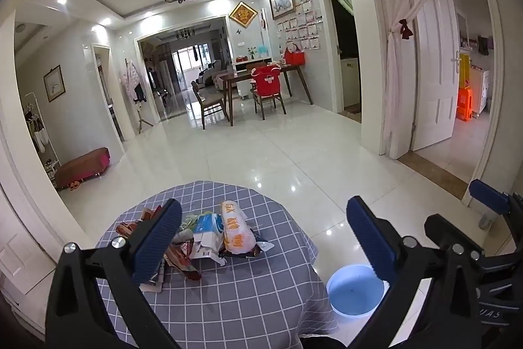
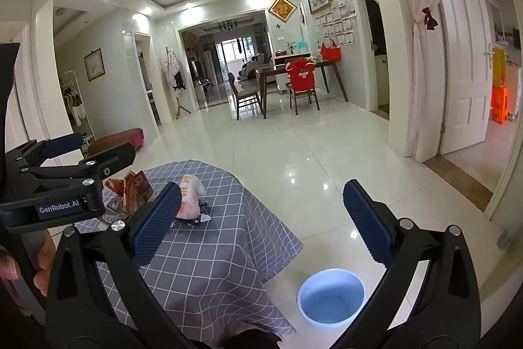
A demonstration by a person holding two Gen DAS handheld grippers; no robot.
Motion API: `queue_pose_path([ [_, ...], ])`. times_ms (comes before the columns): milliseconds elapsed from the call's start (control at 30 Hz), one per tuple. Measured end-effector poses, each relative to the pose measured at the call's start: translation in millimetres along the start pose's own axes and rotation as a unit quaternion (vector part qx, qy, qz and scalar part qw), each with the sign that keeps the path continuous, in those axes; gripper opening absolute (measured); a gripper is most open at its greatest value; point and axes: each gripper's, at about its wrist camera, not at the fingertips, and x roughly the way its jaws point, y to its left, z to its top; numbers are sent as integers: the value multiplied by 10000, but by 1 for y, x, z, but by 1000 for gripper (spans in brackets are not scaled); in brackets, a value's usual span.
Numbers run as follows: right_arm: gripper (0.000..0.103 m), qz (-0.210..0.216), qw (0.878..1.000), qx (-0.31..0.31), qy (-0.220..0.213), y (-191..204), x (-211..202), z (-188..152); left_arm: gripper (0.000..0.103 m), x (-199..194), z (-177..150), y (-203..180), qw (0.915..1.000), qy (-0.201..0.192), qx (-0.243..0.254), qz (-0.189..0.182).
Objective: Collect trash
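1. Nearest the lens, your left claw (image 1: 261, 237) hangs spread wide over the table (image 1: 228, 300), nothing between its blue pads.
2. Your right claw (image 2: 261, 221) is gaping too, empty, hovering off the table's right edge above the floor.
3. Look at the trash pile (image 1: 196, 234): it sits in the middle of the checked tablecloth, all in one heap.
4. In that heap you have an orange-and-white snack bag (image 1: 237, 228) on the right, a white-and-blue carton (image 1: 207, 226) beside it, and red wrappers (image 1: 179, 260) on the left, partly behind your left claw's finger.
5. Down on the floor, just beside the table's right side, the blue basin (image 2: 331, 296) waits; apart from a tiny dark speck, it looks bare inside.
6. Progress, as I read it: you're right at the start. Nothing is gripped, nothing sits in the basin, the whole pile is left to move.
7. I'd guess the snack bag is your easiest first grab, since it lies on top and nearest the basin side.
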Motion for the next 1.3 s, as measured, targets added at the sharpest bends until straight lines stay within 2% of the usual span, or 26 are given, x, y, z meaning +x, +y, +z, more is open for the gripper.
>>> queue_pose_path([
  [533, 97, 3, 10000, -31, 56, 23, 18, -5, 99, 4, -3, 25, 9999, 31, -141, -4],
  [1300, 97, 43, 9999, 20, 121, 32, 25, -12, 99, 6, -4, 27, 9999, 36, -149, -18],
])
